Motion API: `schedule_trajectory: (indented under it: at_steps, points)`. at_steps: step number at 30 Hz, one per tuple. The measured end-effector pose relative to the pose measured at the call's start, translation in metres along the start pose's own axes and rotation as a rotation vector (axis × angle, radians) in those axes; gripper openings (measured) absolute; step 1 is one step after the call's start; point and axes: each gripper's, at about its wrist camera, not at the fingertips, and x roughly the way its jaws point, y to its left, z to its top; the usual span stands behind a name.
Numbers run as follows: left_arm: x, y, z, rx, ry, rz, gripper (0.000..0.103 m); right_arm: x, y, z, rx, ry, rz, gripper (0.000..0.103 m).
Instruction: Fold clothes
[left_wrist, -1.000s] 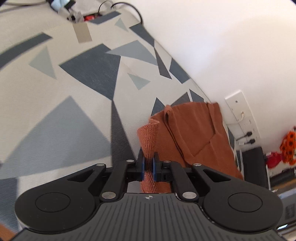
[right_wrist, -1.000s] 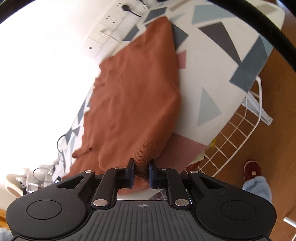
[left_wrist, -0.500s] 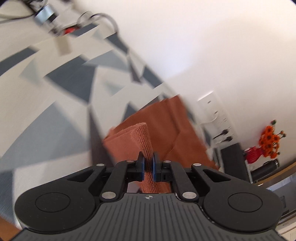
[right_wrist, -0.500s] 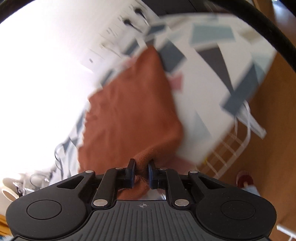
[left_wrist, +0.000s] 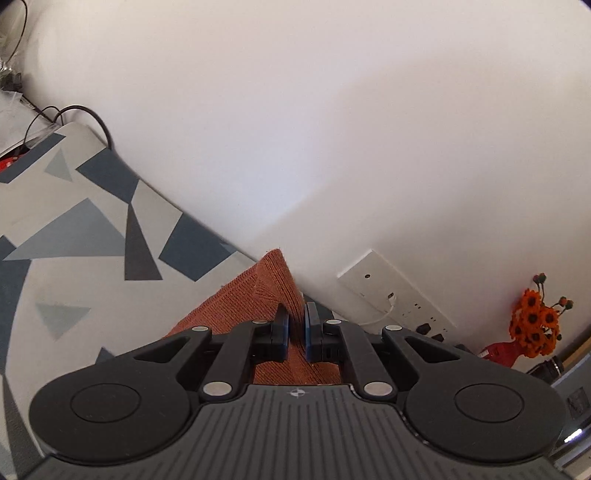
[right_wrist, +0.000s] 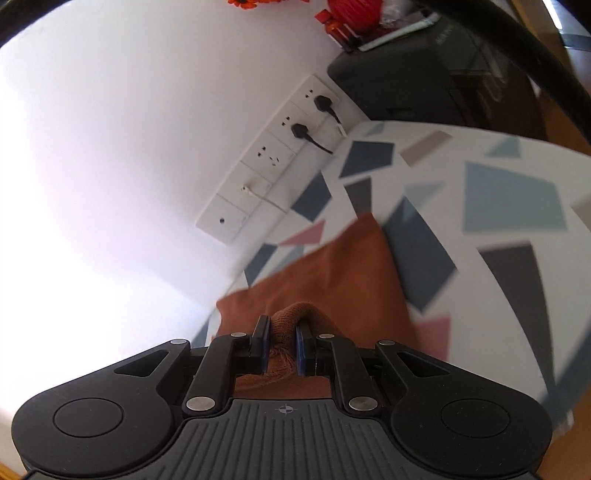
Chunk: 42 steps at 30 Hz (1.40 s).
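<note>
A rust-orange knit garment lies on an ironing board with a grey and blue triangle pattern. My left gripper is shut on a raised corner of the garment, which peaks just above the fingers. In the right wrist view the same orange garment spreads over the board, and my right gripper is shut on a bunched fold of it. Most of the cloth is hidden under both grippers.
A white wall with a strip of sockets and two black plugs runs right behind the board. Orange flowers in a red vase stand to the right. A black box sits past the board's end. Cables lie at the far left.
Both grippers have lifted and swung toward the wall, carrying the gripped edges of the garment over it. Far less cloth shows ahead of the fingers than a second ago.
</note>
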Motion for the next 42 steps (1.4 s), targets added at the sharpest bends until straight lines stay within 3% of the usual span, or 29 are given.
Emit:
schedule_trajectory:
  at_steps: [9,15,19,21,22,24,25,26,27,31,34,36,38,42]
  points:
    - [0.11,-0.025,0.01,-0.009,0.031,0.06,0.008,0.081,-0.022,0.062,0.027,0.056,-0.008,0.012]
    - [0.181,-0.035,0.004,-0.008,0.059,0.089,0.008,0.137,-0.062,0.092,0.124,0.102,-0.026,0.012]
    - [0.234,-0.021,-0.013,-0.004,0.125,0.172,0.01,0.171,-0.092,0.1,0.198,0.112,-0.028,0.014]
    - [0.257,-0.009,-0.023,0.018,0.201,0.24,0.011,0.186,-0.107,0.101,0.248,0.116,-0.025,0.021]
    - [0.257,-0.008,-0.025,0.043,0.187,0.23,0.017,0.193,-0.115,0.102,0.273,0.118,-0.023,0.022]
    - [0.252,-0.014,-0.023,0.104,0.198,0.24,0.025,0.191,-0.116,0.105,0.296,0.099,0.013,0.043]
    - [0.247,-0.017,-0.02,0.127,0.2,0.242,0.037,0.185,-0.111,0.107,0.275,0.067,0.009,0.052]
    - [0.238,-0.022,-0.017,0.162,0.181,0.229,0.043,0.176,-0.104,0.109,0.226,0.018,-0.008,0.07]
    - [0.228,-0.027,-0.013,0.21,0.156,0.215,0.053,0.168,-0.094,0.11,0.156,-0.024,-0.03,0.076]
    - [0.193,-0.048,-0.005,0.41,0.119,0.166,0.064,0.16,-0.05,0.102,-0.201,0.002,-0.099,0.081]
    - [0.192,-0.057,-0.023,0.574,0.24,0.123,0.065,0.182,-0.028,0.08,-0.444,0.112,-0.168,0.083]
    - [0.196,-0.063,-0.038,0.696,0.321,0.11,0.065,0.205,-0.024,0.067,-0.534,0.171,-0.242,0.079]
    - [0.208,-0.065,-0.057,0.794,0.339,0.162,0.065,0.226,-0.026,0.066,-0.556,0.179,-0.287,0.077]
    - [0.207,-0.049,-0.052,0.761,0.355,0.2,0.065,0.254,-0.038,0.08,-0.465,0.111,-0.324,0.075]
